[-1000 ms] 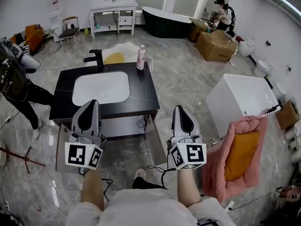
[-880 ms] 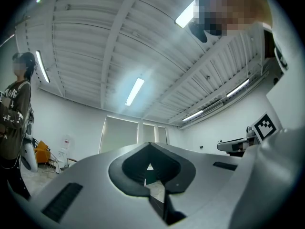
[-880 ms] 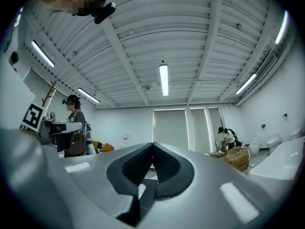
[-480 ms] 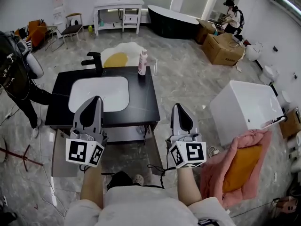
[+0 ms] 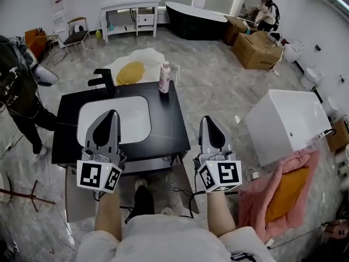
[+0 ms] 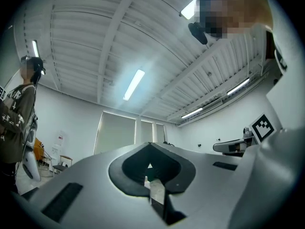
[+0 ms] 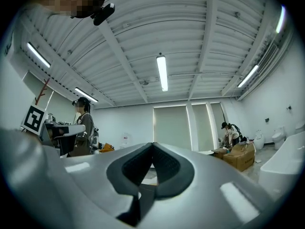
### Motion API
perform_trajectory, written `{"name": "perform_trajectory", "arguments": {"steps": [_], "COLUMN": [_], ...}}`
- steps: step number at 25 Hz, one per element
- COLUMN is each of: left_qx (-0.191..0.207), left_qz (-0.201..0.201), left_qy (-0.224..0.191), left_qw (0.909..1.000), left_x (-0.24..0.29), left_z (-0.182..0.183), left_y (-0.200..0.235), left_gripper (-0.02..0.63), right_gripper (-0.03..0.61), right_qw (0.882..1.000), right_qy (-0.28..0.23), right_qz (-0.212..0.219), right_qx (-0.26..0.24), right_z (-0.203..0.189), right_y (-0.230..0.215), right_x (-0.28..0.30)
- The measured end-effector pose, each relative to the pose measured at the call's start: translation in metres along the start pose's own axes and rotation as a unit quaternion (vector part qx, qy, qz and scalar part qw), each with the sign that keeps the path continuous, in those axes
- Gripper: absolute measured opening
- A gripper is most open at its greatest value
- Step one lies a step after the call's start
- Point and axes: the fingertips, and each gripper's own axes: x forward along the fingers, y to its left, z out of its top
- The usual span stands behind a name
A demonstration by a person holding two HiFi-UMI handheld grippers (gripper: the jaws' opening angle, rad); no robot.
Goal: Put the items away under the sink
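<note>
Stepped in closer than a second ago. Open cabinet door (image 5: 76,195) low left. Left hand-held gripper (image 5: 109,116) closed, empty, now over sink basin (image 5: 133,113) in black bench (image 5: 174,130). Pink bottle (image 5: 164,77) upright at bench's far edge, not yet stowed. Right hand-held gripper (image 5: 210,123) closed, empty. Approach only; grasp probably next.

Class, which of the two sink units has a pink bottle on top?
The near, black-topped sink unit: the pink bottle stands at its far right corner. The other unit, by the far wall, is white.
</note>
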Motion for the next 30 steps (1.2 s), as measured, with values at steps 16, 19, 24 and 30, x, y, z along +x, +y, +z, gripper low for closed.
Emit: {"name": "perform_trajectory", "arguments": {"steps": [16,19,24,30], "left_qx": [-0.001,-0.005,-0.013,-0.031], "left_qz": [-0.071,-0.086,-0.105,-0.122], "left_qy": [0.001,0.008,0.024,0.047], "left_qw": [0.9975,0.9963,0.9941,0.991], "left_x": [0.129,0.146,0.168,0.181], "left_z": [-0.04,-0.053,-0.078,-0.113], "left_y": [0.105,0.114,0.13,0.142], "left_gripper": [0.005,0.005,0.005,0.005], "right_gripper": [0.012,0.012,0.012,0.012], "right_qw": [0.999,0.998,0.997,0.993], "right_qy": [0.012,0.026,0.06,0.111], "right_qz": [-0.047,-0.052,-0.053,-0.048], "right_qx": [-0.01,-0.011,-0.009,0.004], "right_z": [-0.041,-0.055,-0.089,-0.141], "right_y": [0.008,0.007,0.01,0.009], "right_x": [0.149,0.17,0.202,0.231]}}
